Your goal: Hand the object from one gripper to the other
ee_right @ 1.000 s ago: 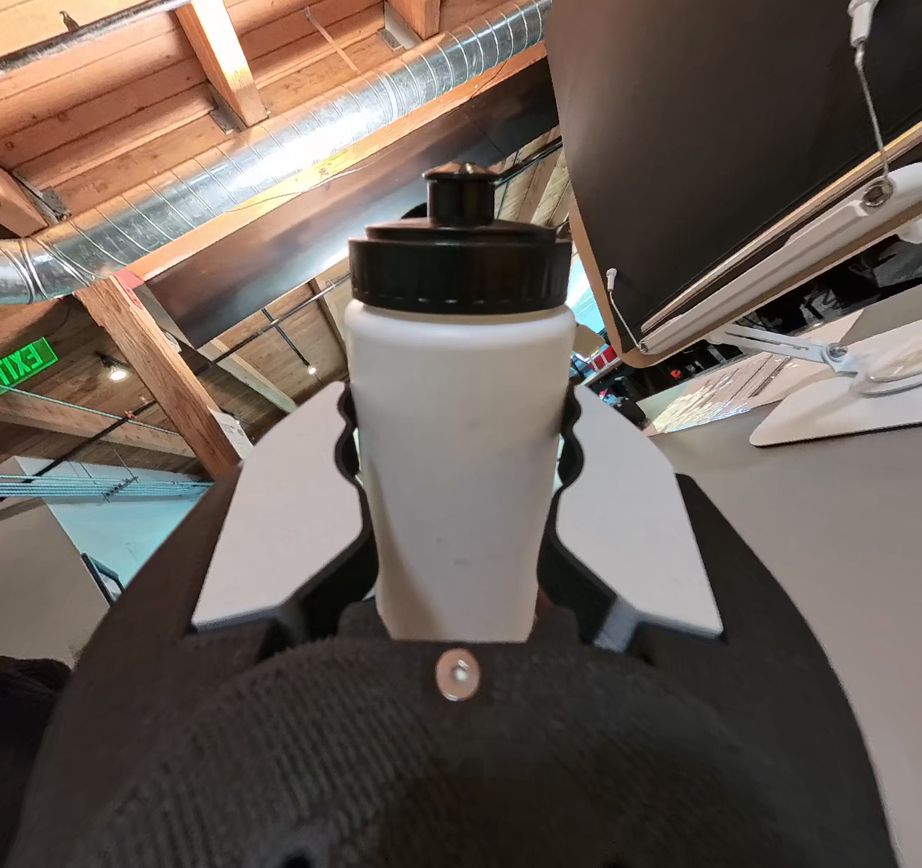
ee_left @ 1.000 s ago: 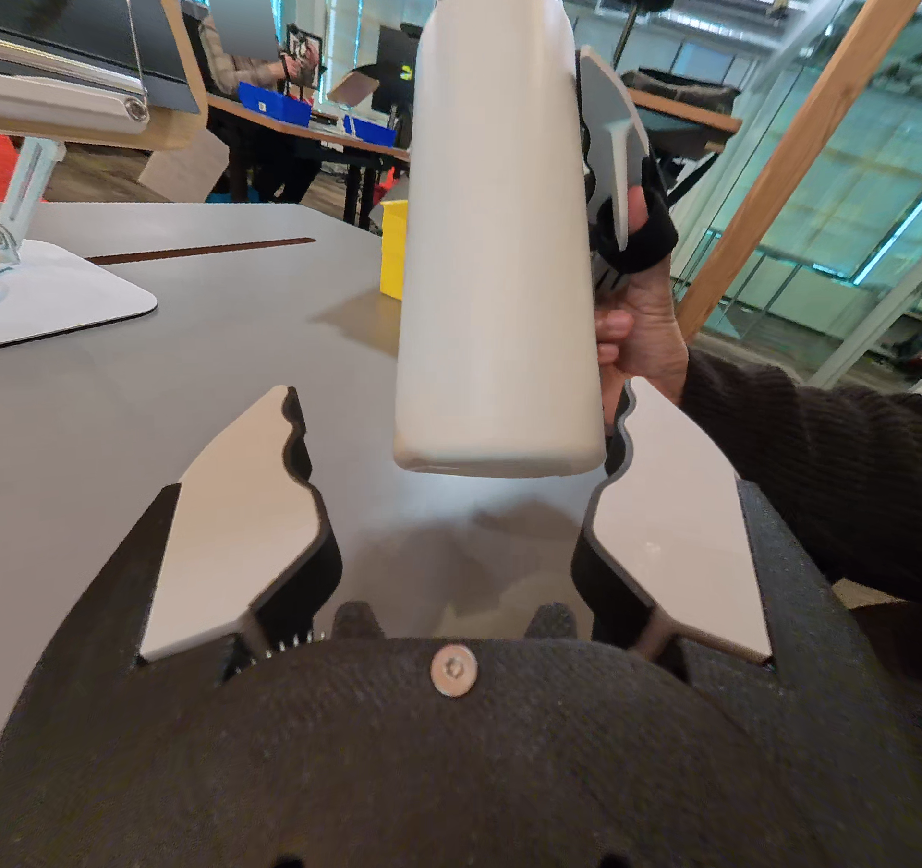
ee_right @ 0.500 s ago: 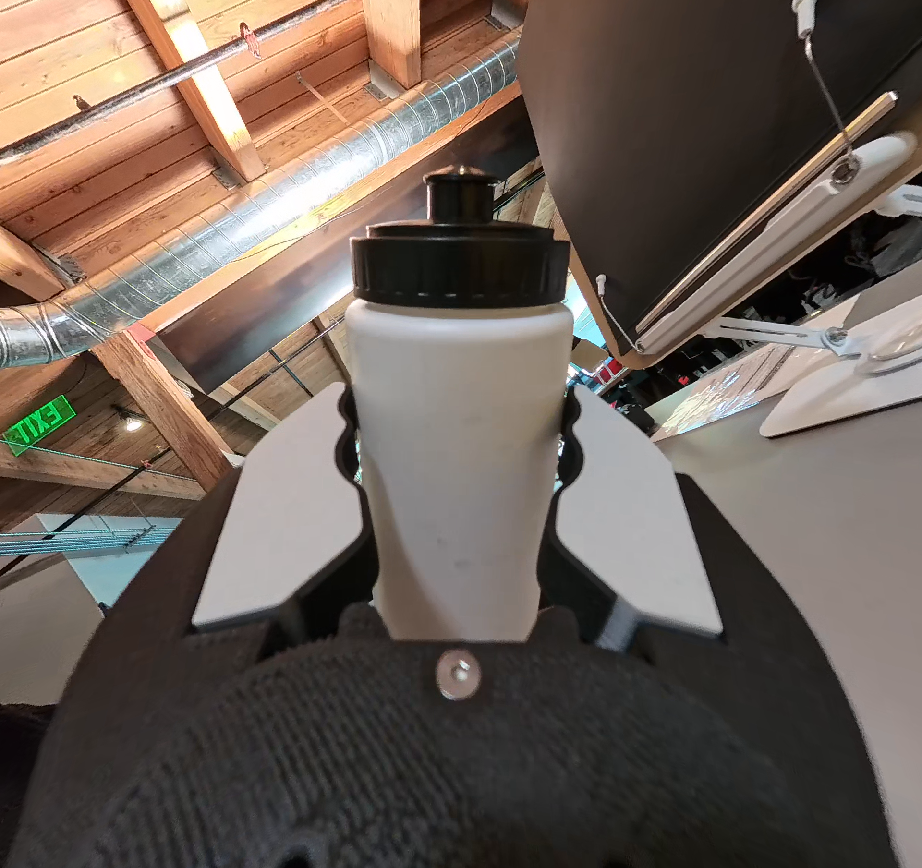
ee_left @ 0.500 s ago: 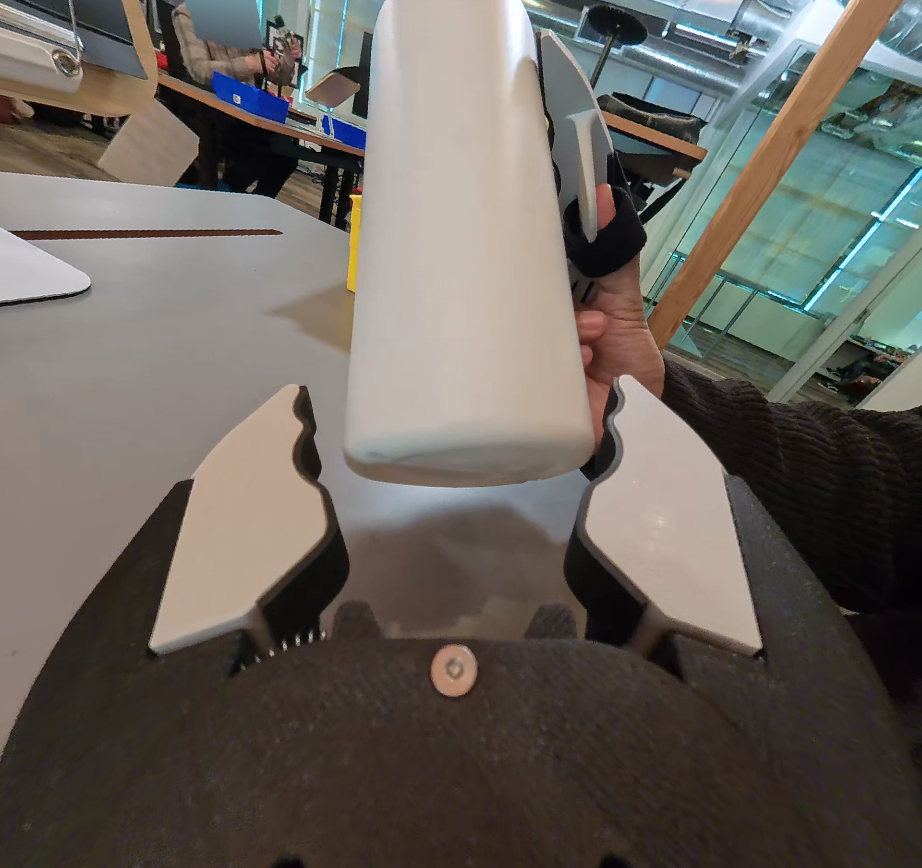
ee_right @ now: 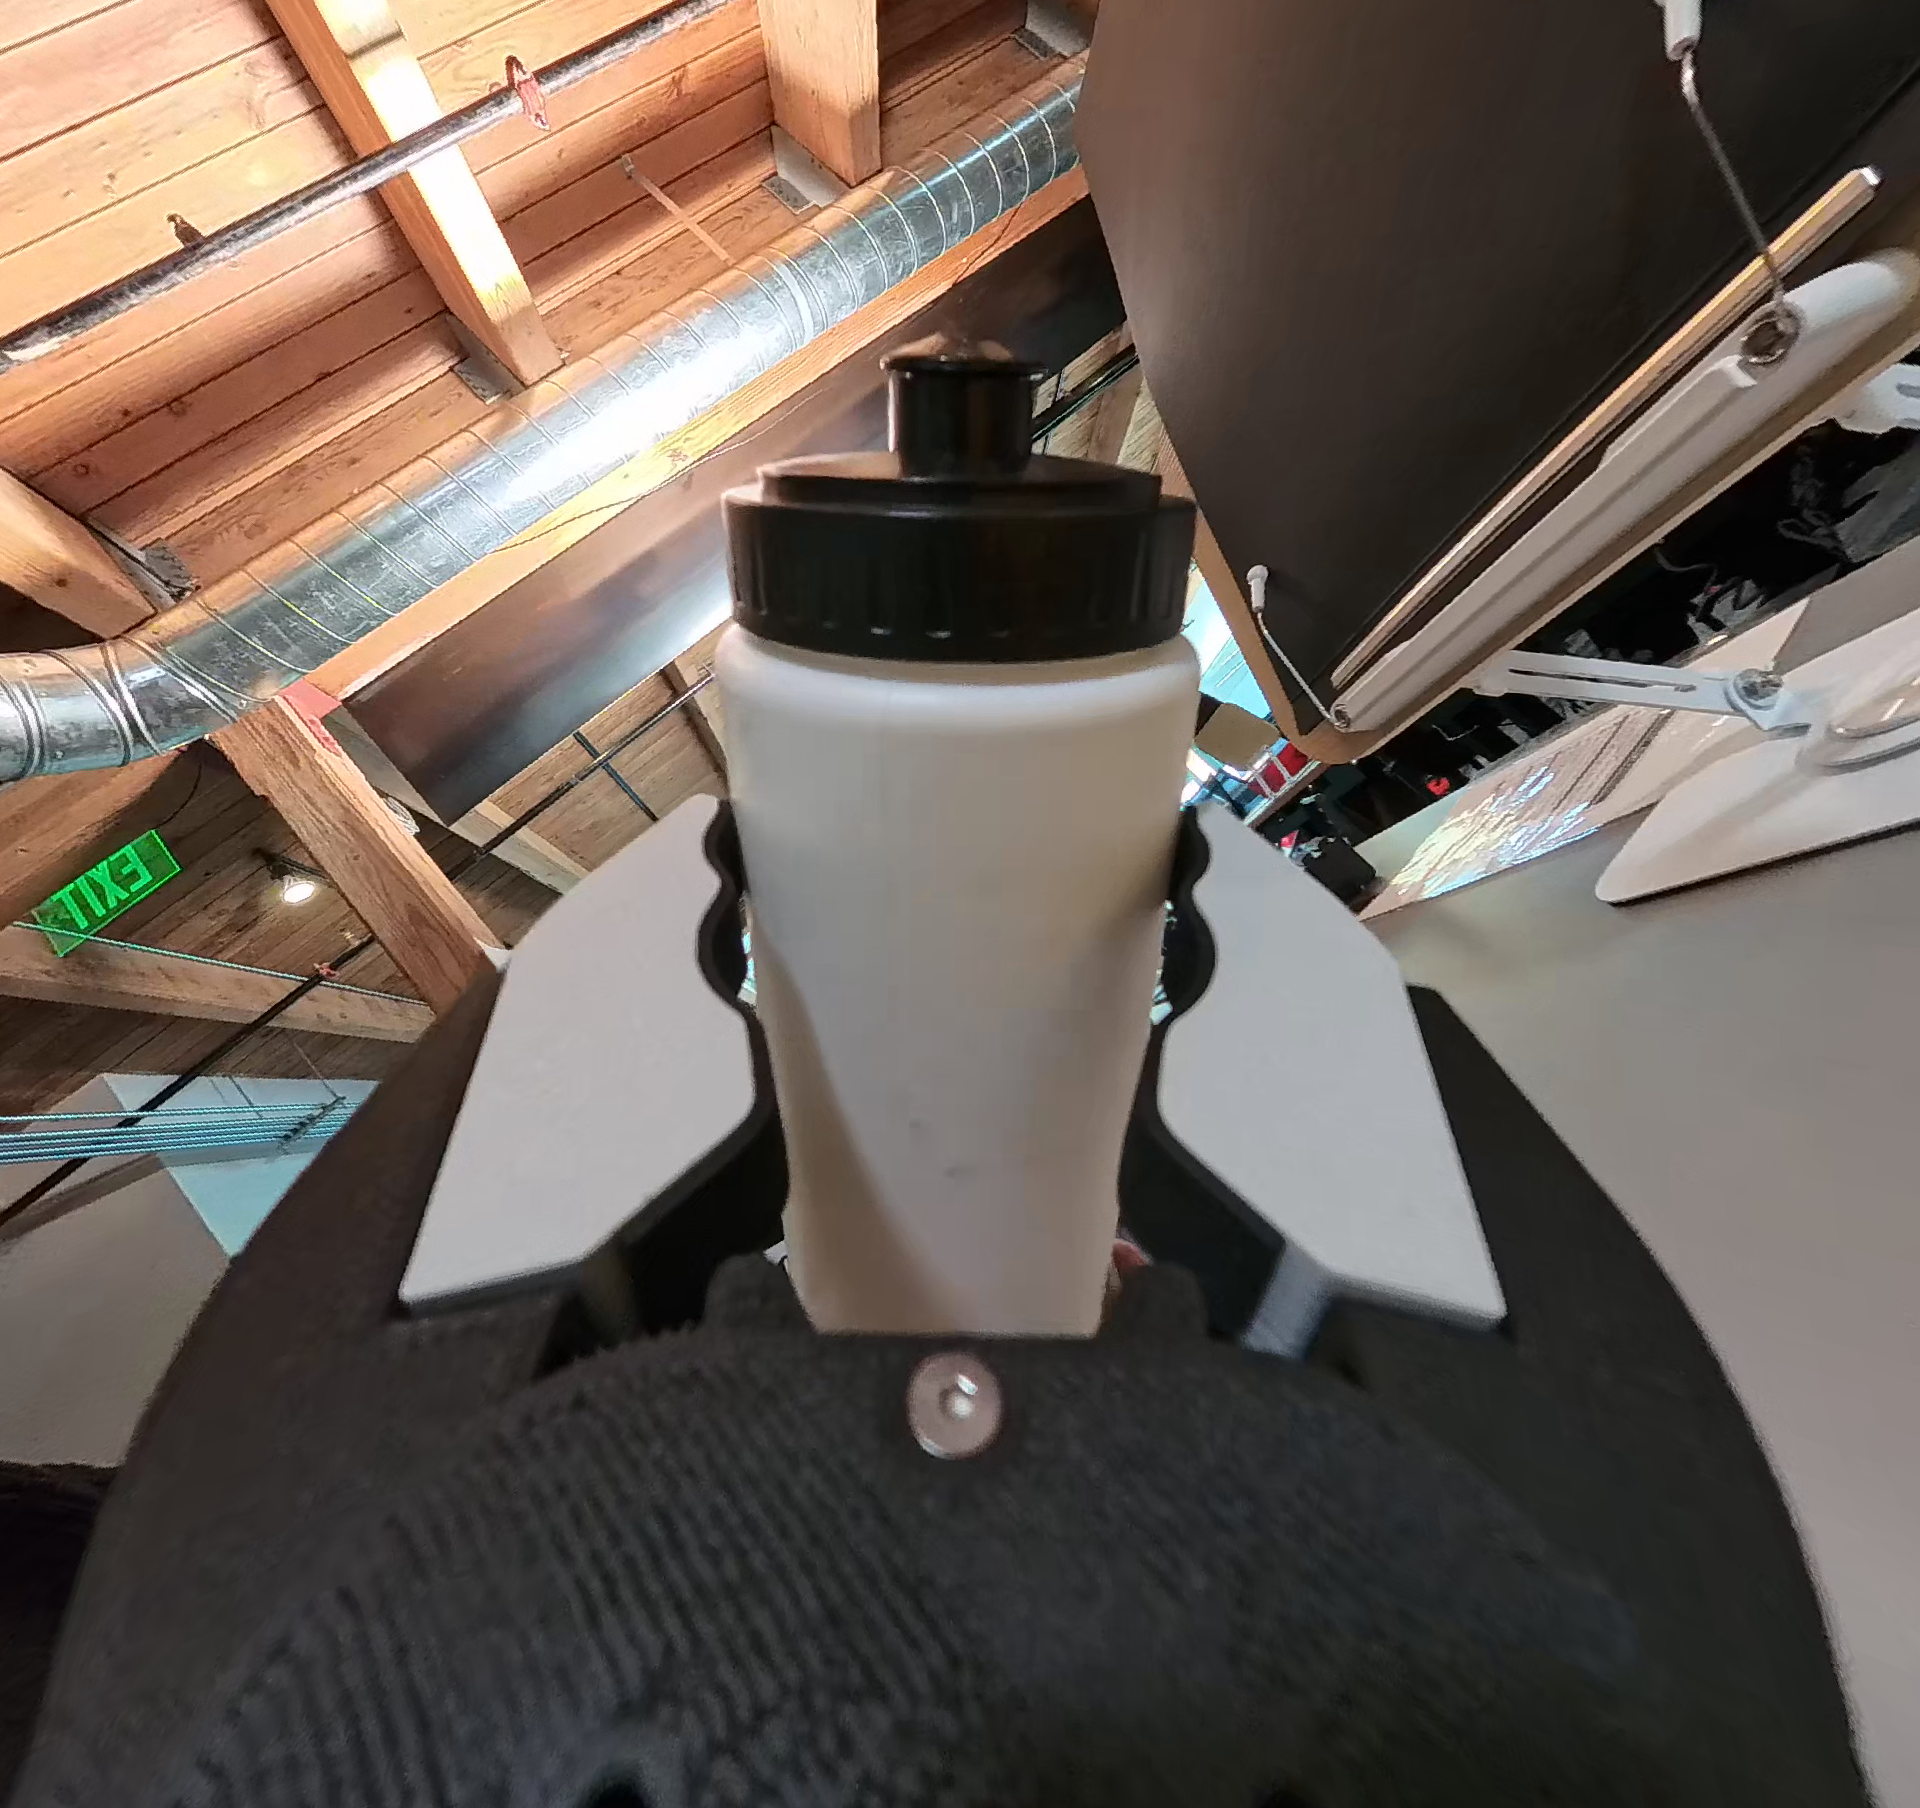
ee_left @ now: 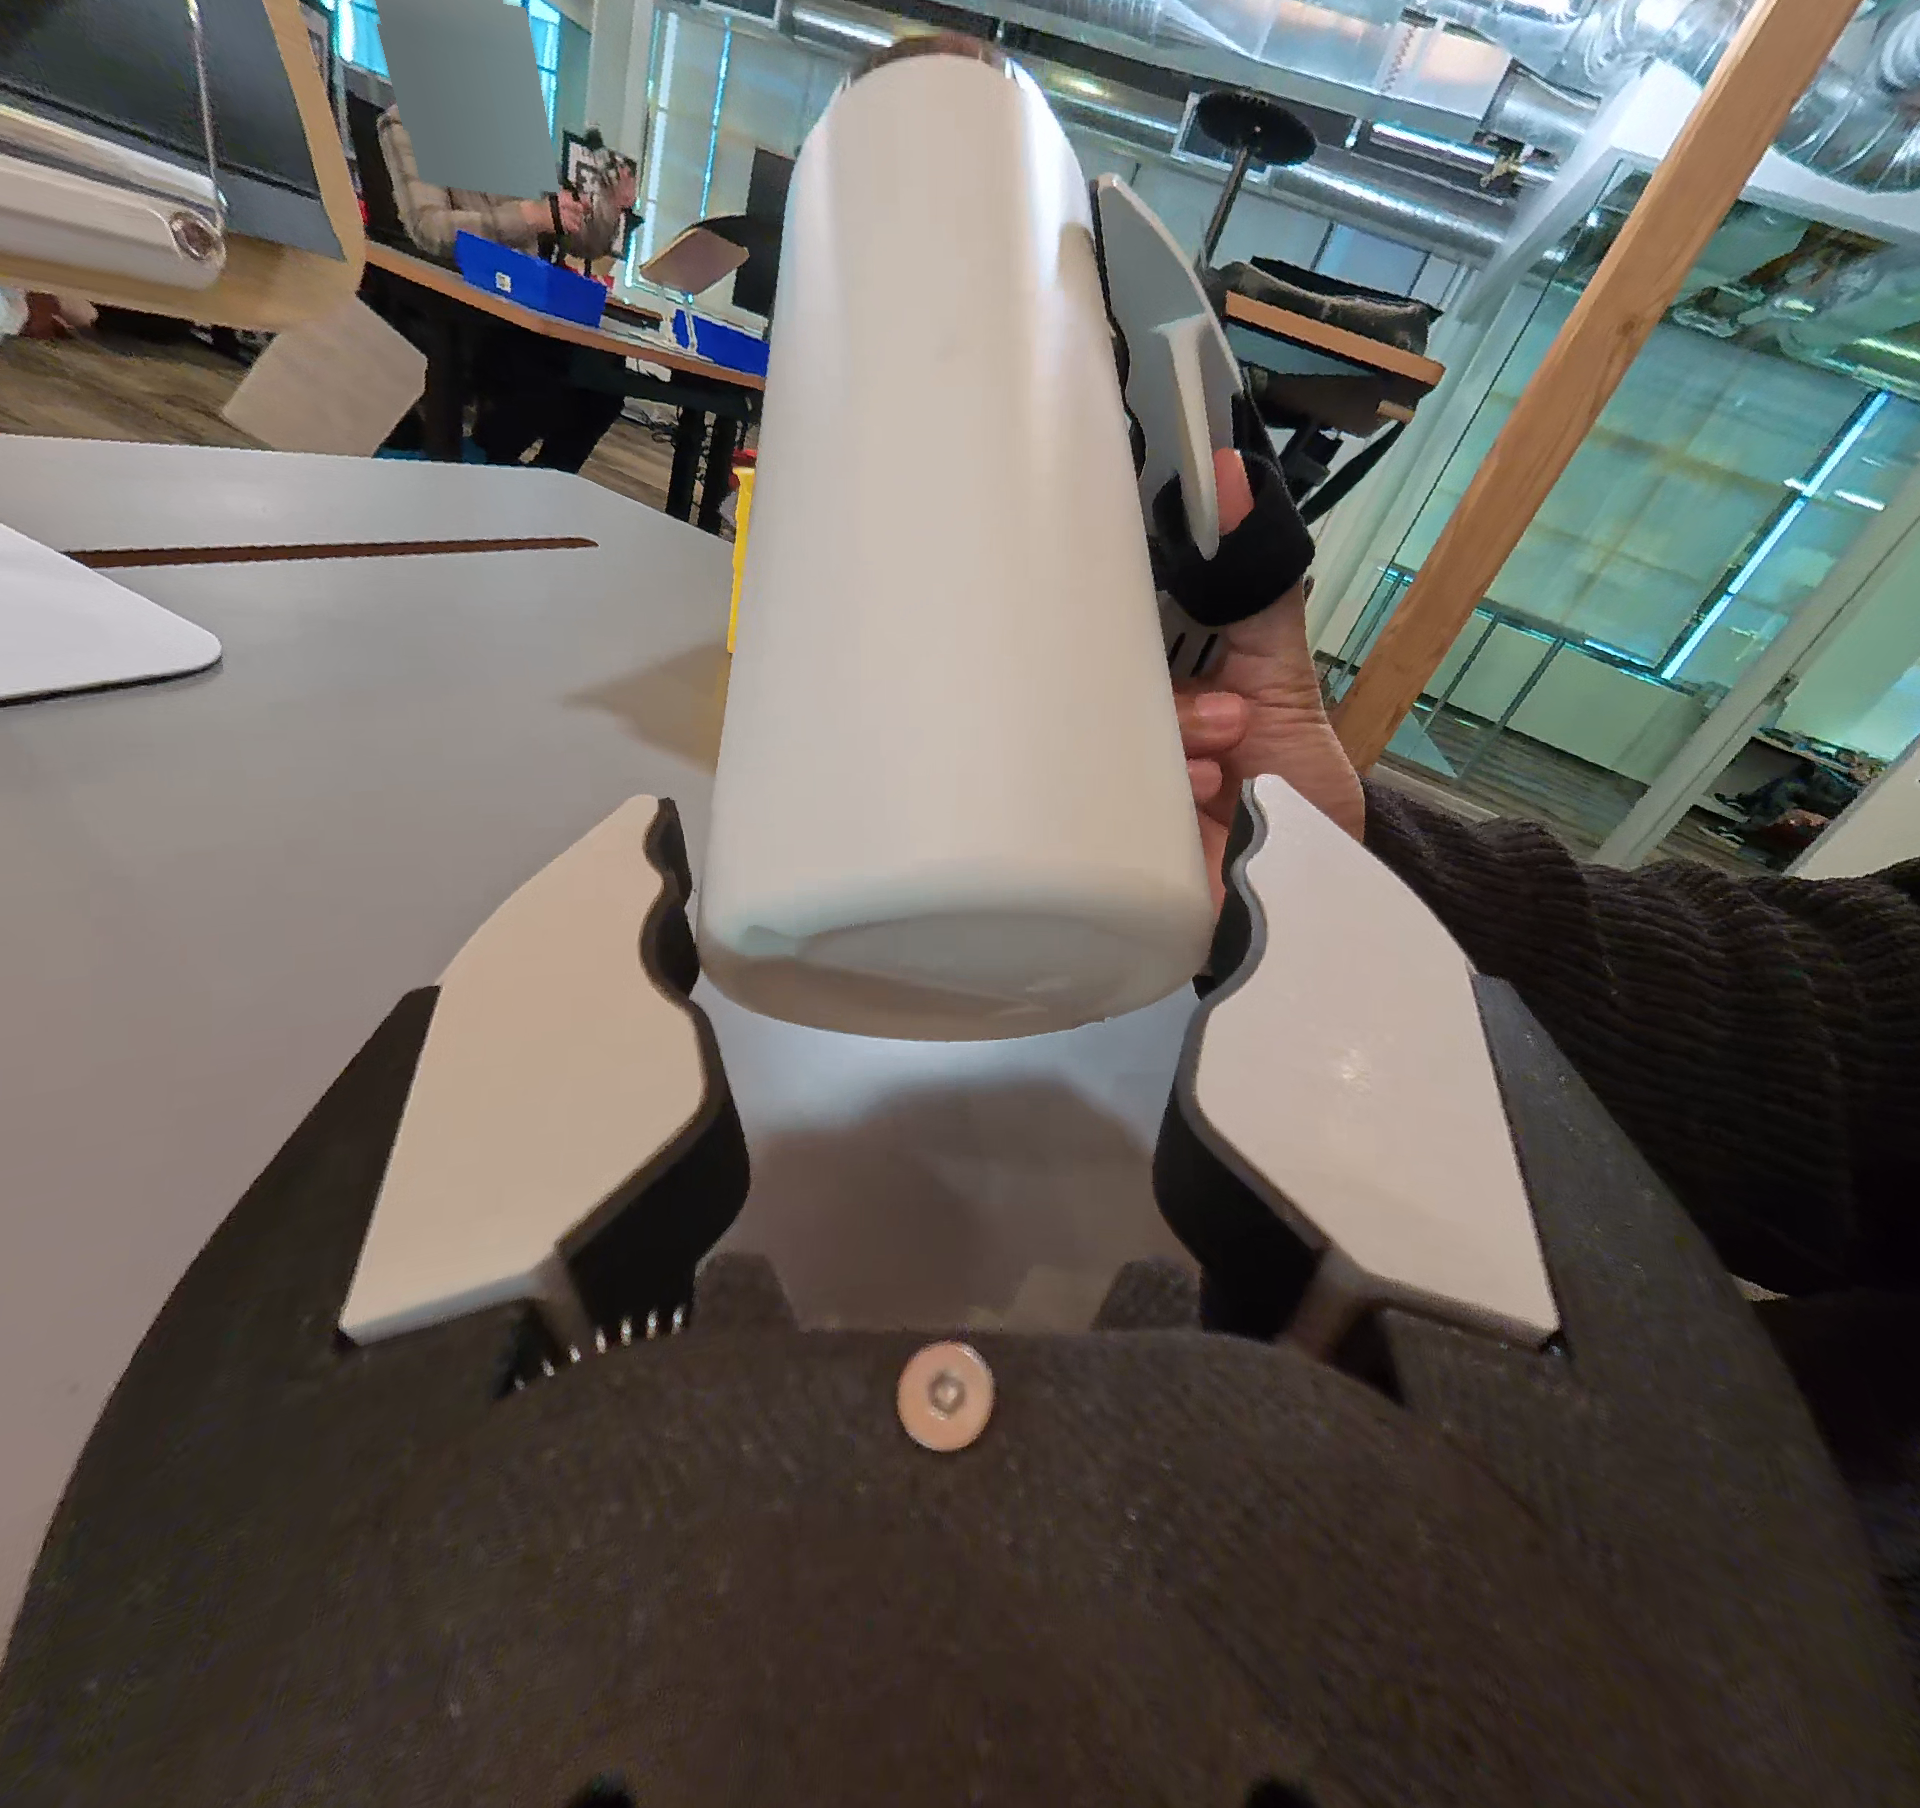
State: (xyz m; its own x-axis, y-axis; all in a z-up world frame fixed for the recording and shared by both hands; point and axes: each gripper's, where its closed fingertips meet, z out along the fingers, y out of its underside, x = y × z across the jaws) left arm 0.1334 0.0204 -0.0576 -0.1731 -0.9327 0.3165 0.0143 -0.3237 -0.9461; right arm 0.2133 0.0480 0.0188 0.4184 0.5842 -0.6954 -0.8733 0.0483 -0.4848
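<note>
A white bottle (ee_left: 951, 553) with a black cap (ee_right: 961, 558) is held up above the grey table (ee_left: 312, 823). My right gripper (ee_right: 956, 885) is shut on the bottle (ee_right: 956, 979) around its middle, cap up. In the left wrist view one right finger (ee_left: 1169, 345) shows at the bottle's right side, with the hand below it. My left gripper (ee_left: 956, 885) is open. Its two fingertips flank the bottle's bottom end, close to it on both sides, and I cannot tell if they touch.
A yellow box (ee_left: 740, 563) stands on the table behind the bottle. A white monitor base (ee_left: 83, 626) lies at the left, with a dark monitor (ee_right: 1455, 200) overhead. A wooden post (ee_left: 1610, 324) rises at the right. A person sits at a far desk (ee_left: 582, 324). The gap from one gripper's tips to the other's is roughly 12 cm.
The bottle's bottom has come down and nearer, from ahead of my open left fingers to between their tips. The right gripper keeps its hold.
</note>
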